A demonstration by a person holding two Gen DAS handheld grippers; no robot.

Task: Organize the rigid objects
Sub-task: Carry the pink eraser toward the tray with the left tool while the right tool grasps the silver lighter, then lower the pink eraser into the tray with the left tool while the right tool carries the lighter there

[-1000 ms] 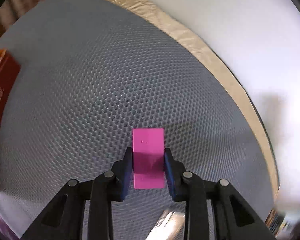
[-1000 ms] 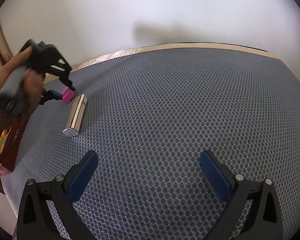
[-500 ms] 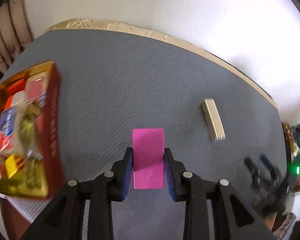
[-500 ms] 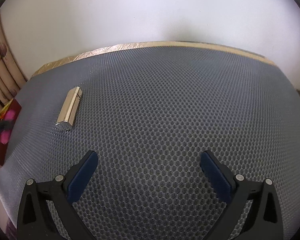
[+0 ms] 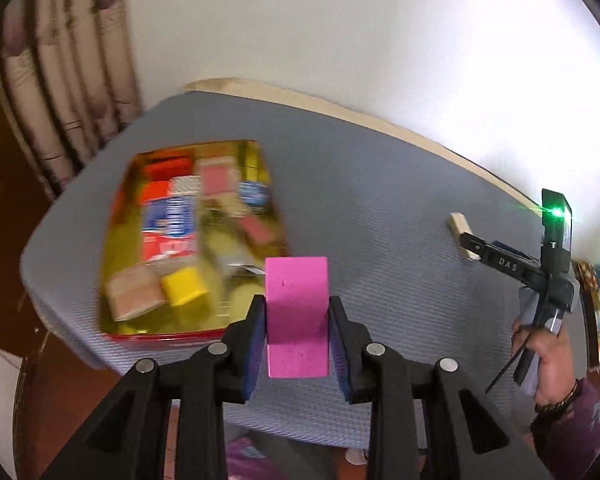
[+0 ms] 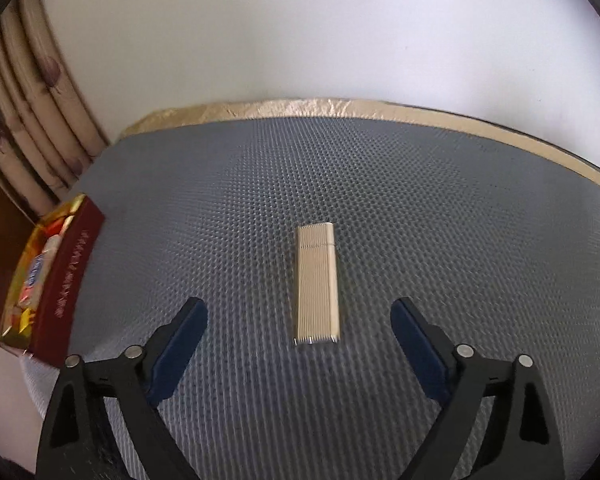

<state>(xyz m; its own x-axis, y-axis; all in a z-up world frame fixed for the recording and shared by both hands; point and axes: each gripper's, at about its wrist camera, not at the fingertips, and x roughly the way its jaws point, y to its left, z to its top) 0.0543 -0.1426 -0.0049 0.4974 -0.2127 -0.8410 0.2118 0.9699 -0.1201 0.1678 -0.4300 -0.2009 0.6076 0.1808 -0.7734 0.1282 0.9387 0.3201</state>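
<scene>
Grey honeycomb mat [image 6: 380,200] covers the table, tan border along the far edge, white wall behind, curtain at the left. Red box [image 5: 188,240] with gold lining sits at the mat's left end, close to the edge, already crowded with small packs and blocks. Left gripper [image 5: 296,332] pinches the pink block [image 5: 296,300] between its pads, block held above the mat just beside the box's near right corner. Gold lighter [image 6: 317,284] lies flat mid-mat, lengthwise between the right gripper's [image 6: 300,356] spread jaws, which have just been closing in a little; pads not touching it yet. Judgement: pink block goes into the box, so carry it over the rim before letting go, aim for a gap among the contents, release low. For the lighter, lower straight, squeeze its long sides. Plenty of bare mat around the lighter; tight at the box, table edge just beyond.
</scene>
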